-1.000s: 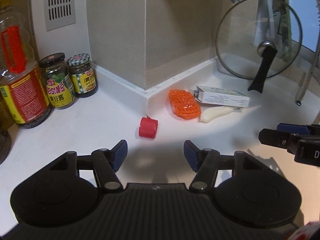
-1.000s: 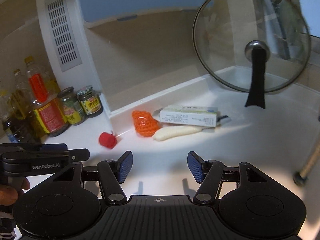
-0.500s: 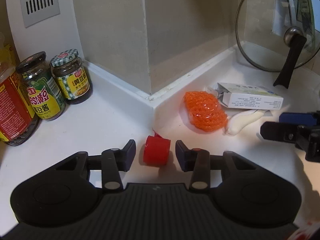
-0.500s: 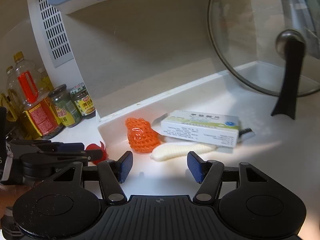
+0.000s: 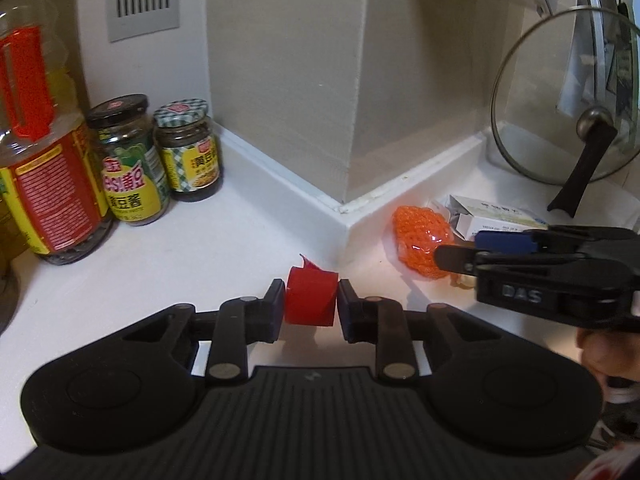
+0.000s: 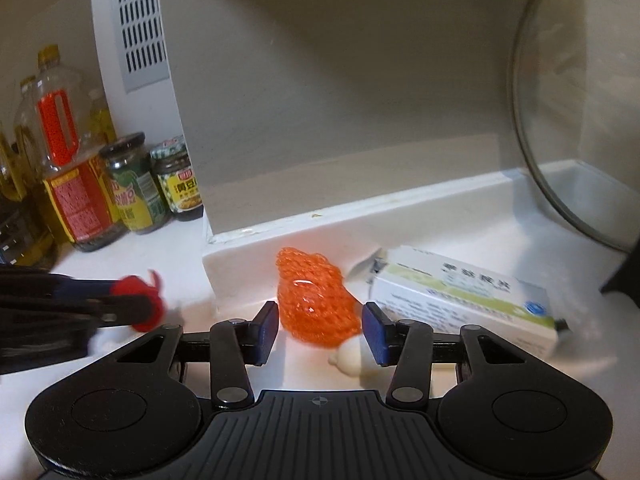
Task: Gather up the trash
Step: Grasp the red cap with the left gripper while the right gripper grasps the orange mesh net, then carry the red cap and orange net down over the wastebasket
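Your left gripper [image 5: 311,307] has just closed, pads pinching the red tape roll [image 5: 310,298] at frame center. Your right gripper [image 6: 320,330] is closing but still apart, orange mesh [image 6: 316,298] between the pads, untouched. Wall corner [image 5: 340,208] sits just beyond; box [image 6: 464,300] crowds lower right. Bare counter [image 5: 180,264] left of center.

I read "DAS" on the right gripper's [image 5: 460,248] black body; right of it, the box's [image 6: 464,292] print blurs.
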Demonstrator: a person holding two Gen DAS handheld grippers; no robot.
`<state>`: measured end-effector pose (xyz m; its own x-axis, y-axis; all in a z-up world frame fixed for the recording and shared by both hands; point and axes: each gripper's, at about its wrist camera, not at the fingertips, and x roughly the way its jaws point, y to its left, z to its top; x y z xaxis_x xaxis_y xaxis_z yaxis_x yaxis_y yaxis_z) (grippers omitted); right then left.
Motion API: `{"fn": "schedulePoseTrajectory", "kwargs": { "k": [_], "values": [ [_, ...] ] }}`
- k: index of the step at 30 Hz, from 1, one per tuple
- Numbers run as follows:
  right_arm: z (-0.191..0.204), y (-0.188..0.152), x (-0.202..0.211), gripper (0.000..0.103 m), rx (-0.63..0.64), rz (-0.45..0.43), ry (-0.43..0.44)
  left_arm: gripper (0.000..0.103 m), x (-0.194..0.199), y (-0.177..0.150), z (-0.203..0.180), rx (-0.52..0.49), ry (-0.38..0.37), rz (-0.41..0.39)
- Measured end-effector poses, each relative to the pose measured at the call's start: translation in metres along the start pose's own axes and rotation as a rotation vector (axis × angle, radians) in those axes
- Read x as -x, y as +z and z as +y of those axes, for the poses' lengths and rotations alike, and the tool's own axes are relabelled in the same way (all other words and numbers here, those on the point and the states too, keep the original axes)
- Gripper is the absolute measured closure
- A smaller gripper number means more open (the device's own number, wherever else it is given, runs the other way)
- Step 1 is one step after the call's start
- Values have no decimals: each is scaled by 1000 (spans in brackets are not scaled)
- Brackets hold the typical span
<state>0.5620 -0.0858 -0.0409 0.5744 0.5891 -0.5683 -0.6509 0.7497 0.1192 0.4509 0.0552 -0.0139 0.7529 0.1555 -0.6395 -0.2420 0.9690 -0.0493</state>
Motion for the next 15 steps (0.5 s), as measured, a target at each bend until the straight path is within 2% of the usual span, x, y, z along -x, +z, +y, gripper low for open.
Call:
{"fn": "schedulePoseTrajectory", "kwargs": {
  "k": [6,7,10,15],
  "values": [
    [12,-1,-22,56,82,26,-43,78,15,-6,13,41,5,5],
    [14,-2,-23,60,92,22,-53,78,17,-8,14,45,8,6],
    [21,-4,-20,68,123,1,-74,78,22,-14,20,58,13,14],
    [31,-2,4,70,122,-52,-60,78,33,-21,23,65,4,14]
  ]
}}
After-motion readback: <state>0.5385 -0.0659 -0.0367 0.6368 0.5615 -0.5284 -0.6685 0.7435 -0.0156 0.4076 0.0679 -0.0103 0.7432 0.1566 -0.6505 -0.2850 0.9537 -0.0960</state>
